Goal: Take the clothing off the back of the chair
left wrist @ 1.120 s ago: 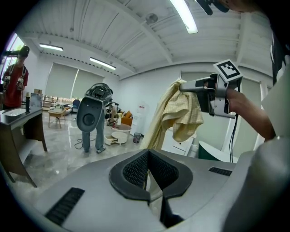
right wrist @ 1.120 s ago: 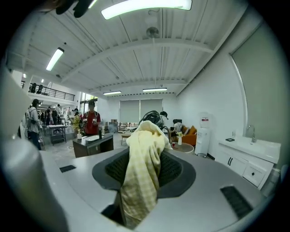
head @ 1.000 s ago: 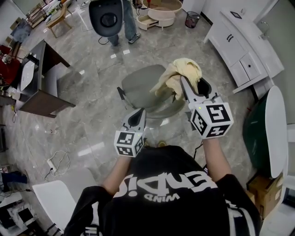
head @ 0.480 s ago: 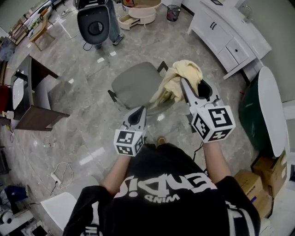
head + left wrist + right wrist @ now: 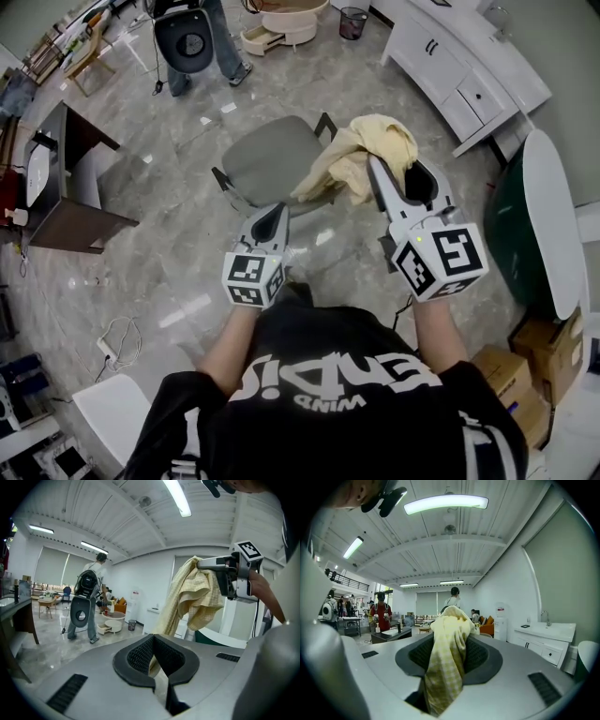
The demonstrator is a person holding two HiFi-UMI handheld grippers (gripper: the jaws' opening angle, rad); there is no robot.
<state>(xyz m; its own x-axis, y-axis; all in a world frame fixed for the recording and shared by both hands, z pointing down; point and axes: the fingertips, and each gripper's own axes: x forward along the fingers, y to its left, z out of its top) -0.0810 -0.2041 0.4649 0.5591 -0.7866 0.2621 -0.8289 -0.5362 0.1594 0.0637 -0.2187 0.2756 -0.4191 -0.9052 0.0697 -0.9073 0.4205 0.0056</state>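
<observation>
Left gripper [image 5: 271, 217] clenched shut, nothing held, seen at 7 o'clock of grey chair [image 5: 270, 159]. Yellow checked garment [image 5: 364, 150] seen at chair's 3 o'clock edge, bunched and draped down, clamped between jaws of right gripper [image 5: 373, 171].

You are holding a pale yellow checked garment [image 5: 361, 155] bunched in the jaws of your right gripper [image 5: 394, 178], which are pinching a fold of it. The cloth is draping over the jaw tips, and its loose end is trailing down toward the grey chair [image 5: 272, 159]. The chair, with dark armrests, is standing upright just beyond. Whether the cloth is touching it is unclear.
</observation>
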